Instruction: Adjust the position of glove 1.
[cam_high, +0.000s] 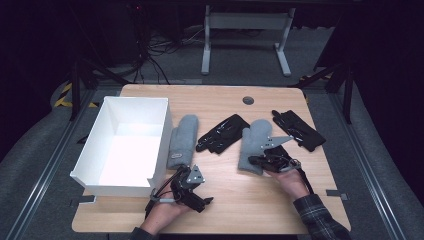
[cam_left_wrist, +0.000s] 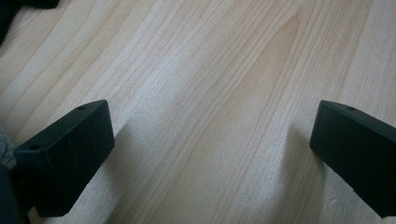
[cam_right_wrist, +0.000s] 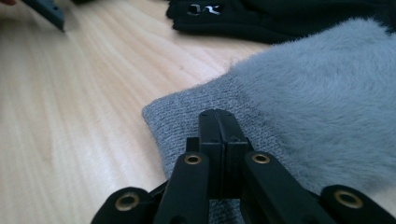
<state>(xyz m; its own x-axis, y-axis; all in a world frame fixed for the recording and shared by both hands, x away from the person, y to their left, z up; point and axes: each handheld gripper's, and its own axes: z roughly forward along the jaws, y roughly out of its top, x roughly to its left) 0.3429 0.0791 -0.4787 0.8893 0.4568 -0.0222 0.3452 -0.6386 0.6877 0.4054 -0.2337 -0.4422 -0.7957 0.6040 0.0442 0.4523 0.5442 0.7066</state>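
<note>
Grey mitten (cam_right_wrist: 322, 116), right tongs (cam_right_wrist: 218, 122) clamped on cuff (knit edge)

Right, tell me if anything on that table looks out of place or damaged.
Nothing looks damaged or spilled. The one untidy thing: the pairs are split up. A grey mitten lies beside the white box, the other grey mitten sits between the two black gloves.
</note>
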